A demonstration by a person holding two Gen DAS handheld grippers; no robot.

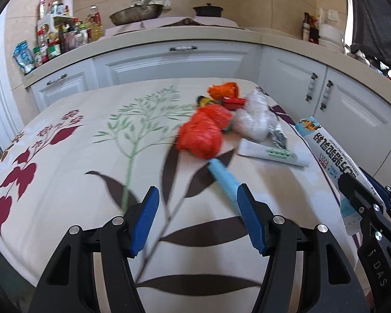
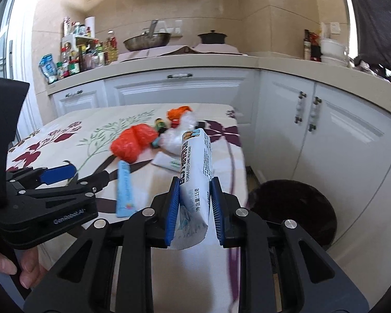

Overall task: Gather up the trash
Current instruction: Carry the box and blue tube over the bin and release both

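Observation:
My right gripper (image 2: pixel 194 182) is shut on a long white milk-powder sachet (image 2: pixel 195 167) and holds it above the table's right edge; the sachet also shows in the left wrist view (image 1: pixel 331 154). My left gripper (image 1: pixel 198 195) is open and empty over the flowered tablecloth (image 1: pixel 78 182), with a light blue wrapper (image 1: pixel 224 177) lying by its right finger. Beyond lie a red plastic bag (image 1: pixel 202 133), a smaller orange bag (image 1: pixel 225 90), crumpled clear plastic (image 1: pixel 255 117) and a white flat packet (image 1: pixel 268 152).
White cabinets (image 2: pixel 179 88) and a counter with bottles, a wok (image 2: pixel 147 40) and a dark pot stand behind the table. A dark round stool (image 2: pixel 294 208) sits on the floor right of the table. A small bottle (image 2: pixel 160 124) lies among the trash.

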